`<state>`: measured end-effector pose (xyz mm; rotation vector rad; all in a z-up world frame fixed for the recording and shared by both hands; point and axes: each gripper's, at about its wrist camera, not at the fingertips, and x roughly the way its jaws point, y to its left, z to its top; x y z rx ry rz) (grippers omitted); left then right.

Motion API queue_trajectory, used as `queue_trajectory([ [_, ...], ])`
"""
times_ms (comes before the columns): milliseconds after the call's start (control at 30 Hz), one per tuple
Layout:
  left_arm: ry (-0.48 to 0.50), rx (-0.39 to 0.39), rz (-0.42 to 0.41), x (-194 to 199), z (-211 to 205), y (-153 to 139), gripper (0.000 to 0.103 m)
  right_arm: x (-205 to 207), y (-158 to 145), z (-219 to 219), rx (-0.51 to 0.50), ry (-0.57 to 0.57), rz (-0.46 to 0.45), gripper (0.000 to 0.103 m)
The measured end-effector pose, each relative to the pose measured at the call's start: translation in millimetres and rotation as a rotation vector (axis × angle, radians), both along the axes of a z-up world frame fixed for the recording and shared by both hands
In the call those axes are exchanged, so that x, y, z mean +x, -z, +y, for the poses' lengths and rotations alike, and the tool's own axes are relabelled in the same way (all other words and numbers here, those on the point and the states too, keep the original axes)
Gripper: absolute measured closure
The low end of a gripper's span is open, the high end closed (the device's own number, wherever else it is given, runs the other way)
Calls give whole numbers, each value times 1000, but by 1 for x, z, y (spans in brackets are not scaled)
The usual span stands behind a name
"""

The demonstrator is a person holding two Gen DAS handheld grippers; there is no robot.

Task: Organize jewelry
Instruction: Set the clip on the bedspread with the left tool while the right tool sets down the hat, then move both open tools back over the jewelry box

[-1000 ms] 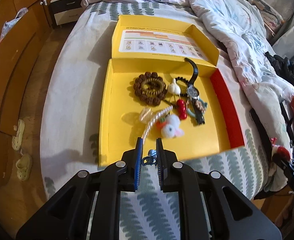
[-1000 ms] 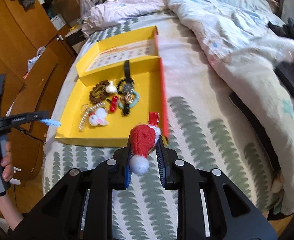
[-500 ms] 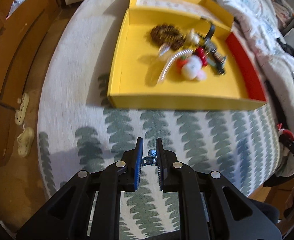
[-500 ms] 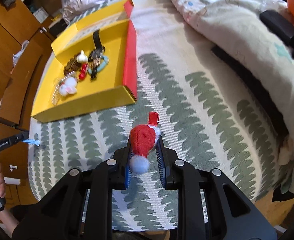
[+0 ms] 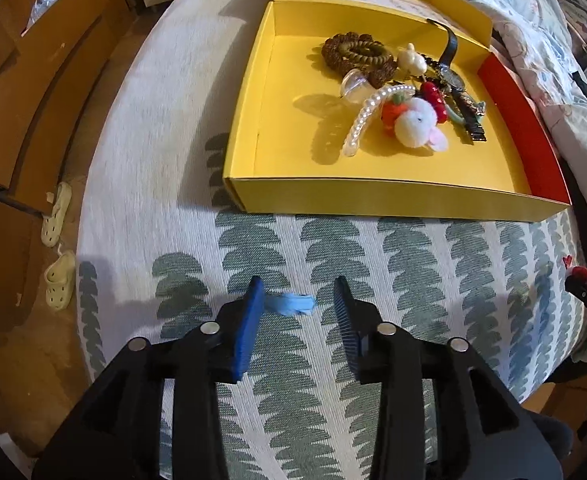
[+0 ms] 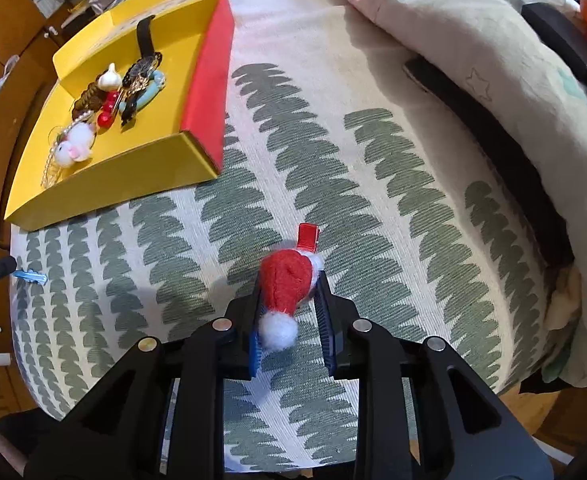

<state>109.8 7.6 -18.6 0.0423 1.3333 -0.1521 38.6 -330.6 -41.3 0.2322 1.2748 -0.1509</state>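
A small blue hair clip [image 5: 289, 304] lies on the leaf-patterned bedspread between the fingers of my left gripper [image 5: 298, 284]. Its jaws are opening and the pads do not press the clip. My right gripper [image 6: 290, 280] is shut on a red Santa-hat clip [image 6: 287, 284], low over the bedspread. The open yellow box [image 5: 373, 196] sits farther up the bed and holds brown bead bracelets [image 5: 357, 56], a pearl clip [image 5: 363, 120], a white plush rabbit [image 5: 413, 124] and a watch [image 5: 451, 72]. The right wrist view shows the box [image 6: 113, 184] at upper left and the blue clip [image 6: 31, 277] at far left.
Wooden drawers [image 5: 21, 80] and a pair of slippers [image 5: 57, 216] are on the floor side at left. A bunched quilt [image 6: 473, 40] and a dark strap [image 6: 493, 120] lie along the bed's right side. The bed edge runs close below both grippers.
Both grippers have come down and back from the box toward the bedspread. The left jaws have opened, letting go of the blue clip. The right still grips the hat clip.
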Motion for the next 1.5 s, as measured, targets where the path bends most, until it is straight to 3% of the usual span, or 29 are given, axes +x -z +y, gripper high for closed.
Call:
queue_trajectory([
  [133, -6, -5, 9, 0, -1, 1, 63, 0, -3, -1, -4, 4, -7, 75],
  [200, -16, 0, 1, 0, 1, -1, 56, 0, -4, -1, -16, 8, -9, 74],
  [333, -31, 1, -22, -1, 4, -10, 51, 0, -7, -2, -38, 15, -5, 58],
  [533, -33, -11, -54, -6, 3, -24, 45, -1, -14, -5, -50, 23, -33, 46],
  [800, -19, -29, -88, -11, -6, -32, 36, -1, -32, -4, -38, 16, -127, 46],
  [1067, 32, -87, -169, -2, -13, -49, 24, 9, -56, 15, 48, -56, -330, 45],
  [1300, 36, -121, -159, 34, -10, -41, 20, 49, -59, 58, -4, -149, -332, 44],
  [1500, 63, -137, -103, 70, -37, -20, 19, 91, -52, 98, -50, -254, -328, 44],
])
